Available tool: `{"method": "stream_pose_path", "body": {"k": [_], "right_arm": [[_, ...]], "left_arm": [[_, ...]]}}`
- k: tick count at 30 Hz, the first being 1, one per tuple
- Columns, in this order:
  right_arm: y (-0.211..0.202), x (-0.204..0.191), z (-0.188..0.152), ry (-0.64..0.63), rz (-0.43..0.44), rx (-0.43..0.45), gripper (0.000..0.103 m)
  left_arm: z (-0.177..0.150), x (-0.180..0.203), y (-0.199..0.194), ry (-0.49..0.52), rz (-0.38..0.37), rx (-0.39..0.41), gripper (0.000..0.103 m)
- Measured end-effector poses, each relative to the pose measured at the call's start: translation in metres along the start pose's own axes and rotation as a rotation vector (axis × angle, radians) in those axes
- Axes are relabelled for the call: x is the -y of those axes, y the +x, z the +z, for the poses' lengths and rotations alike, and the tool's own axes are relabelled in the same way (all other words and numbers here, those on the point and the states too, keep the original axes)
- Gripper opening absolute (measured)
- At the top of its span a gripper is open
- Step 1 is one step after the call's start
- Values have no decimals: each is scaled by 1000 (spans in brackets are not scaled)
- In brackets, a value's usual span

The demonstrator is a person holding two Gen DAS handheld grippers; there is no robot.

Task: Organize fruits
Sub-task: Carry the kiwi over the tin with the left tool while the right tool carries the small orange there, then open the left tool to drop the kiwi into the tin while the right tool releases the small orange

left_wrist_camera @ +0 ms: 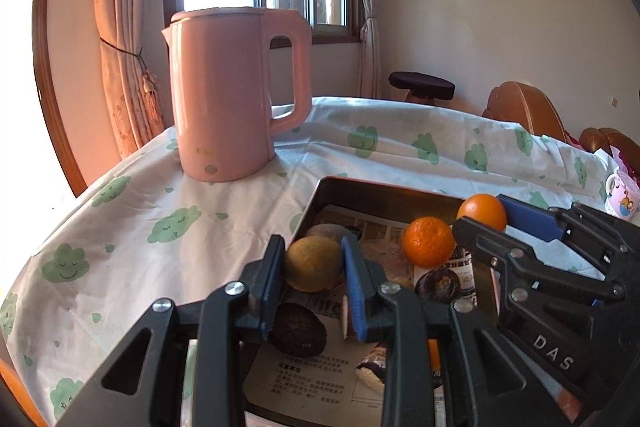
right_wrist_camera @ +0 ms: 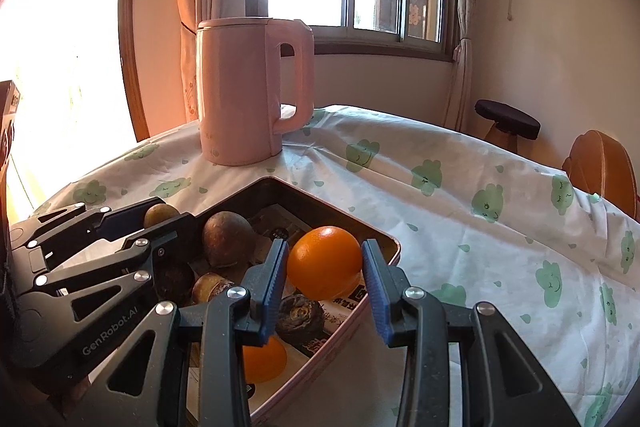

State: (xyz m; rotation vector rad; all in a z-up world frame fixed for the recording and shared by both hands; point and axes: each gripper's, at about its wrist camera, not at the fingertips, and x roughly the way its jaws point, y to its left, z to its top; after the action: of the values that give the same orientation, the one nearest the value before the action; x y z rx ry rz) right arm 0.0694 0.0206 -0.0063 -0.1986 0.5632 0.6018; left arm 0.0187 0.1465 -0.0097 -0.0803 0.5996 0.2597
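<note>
Left tool (left_wrist_camera: 310, 267): I see it clenched on a yellowish fruit (left_wrist_camera: 312, 263) above the tray (left_wrist_camera: 384, 193).
Right tool (right_wrist_camera: 325, 265): I see it grasping an orange (right_wrist_camera: 324, 261) over the tray's right side.
Tray: on the counter (left_wrist_camera: 160, 219), near the pink kettle (left_wrist_camera: 236, 95).

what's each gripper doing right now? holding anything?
Left gripper: shut on the yellow-green fruit, over the tray.
Right gripper: shut on the orange, also over the tray.
</note>
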Motion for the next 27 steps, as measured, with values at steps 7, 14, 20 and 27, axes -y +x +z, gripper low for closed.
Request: {"method": "stream_pose_path", "body": {"k": [7, 14, 20, 27], "right_arm": [[9, -7, -3, -17, 7, -18, 40], [12, -10, -6, -30, 5, -21, 40], [13, -9, -6, -27, 14, -23, 40], [10, -8, -6, -22, 27, -6, 41]], "left_arm": [[-5, -3, 6, -3, 8, -18, 30], [-9, -1, 12, -3, 11, -36, 31], [-10, 2, 13, 2, 9, -45, 31], [-11, 5, 12, 8, 11, -39, 34]]}}
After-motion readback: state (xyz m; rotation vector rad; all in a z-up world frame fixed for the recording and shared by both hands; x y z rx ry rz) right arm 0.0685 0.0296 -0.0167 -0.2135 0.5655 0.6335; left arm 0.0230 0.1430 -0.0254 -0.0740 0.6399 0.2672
